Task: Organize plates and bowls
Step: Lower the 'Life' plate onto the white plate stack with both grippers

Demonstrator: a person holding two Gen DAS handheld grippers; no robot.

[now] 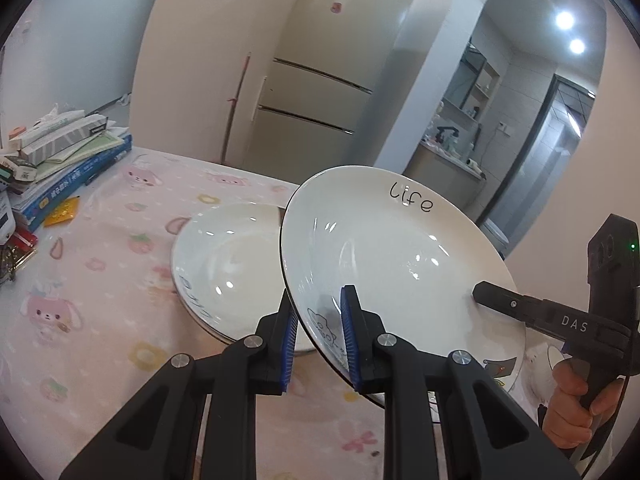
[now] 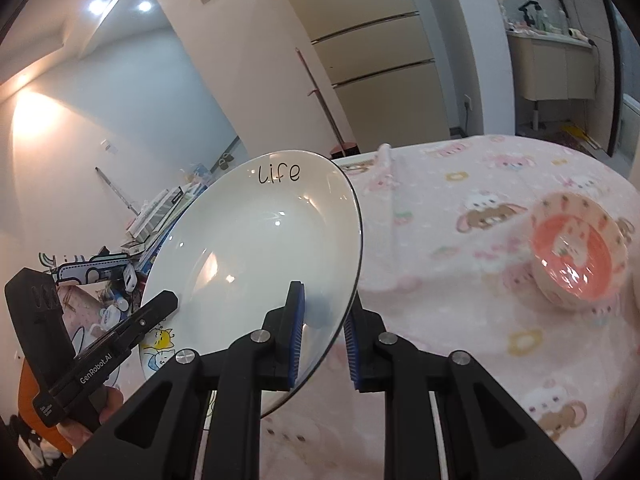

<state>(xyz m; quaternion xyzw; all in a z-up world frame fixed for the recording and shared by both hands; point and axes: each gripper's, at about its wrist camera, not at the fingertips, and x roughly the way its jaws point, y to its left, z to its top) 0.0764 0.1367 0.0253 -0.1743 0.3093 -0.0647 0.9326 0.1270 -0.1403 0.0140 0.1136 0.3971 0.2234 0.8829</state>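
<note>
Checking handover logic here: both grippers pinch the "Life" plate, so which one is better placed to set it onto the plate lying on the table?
Probably left. The left gripper clamps the Life plate right beside the resting plate, which the right gripper view does not show; its side holds the pink bowl.

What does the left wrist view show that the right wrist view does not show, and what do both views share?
Only the left wrist view shows a second white plate lying flat on the pink tablecloth, with another plate rim visible under it, beside the held one. Only the right wrist view shows a pink bowl standing on the cloth to the right. Both show the "Life" plate held tilted above the table, with the left gripper and the right gripper each shut on its rim from opposite sides, and the refrigerator behind.
</note>
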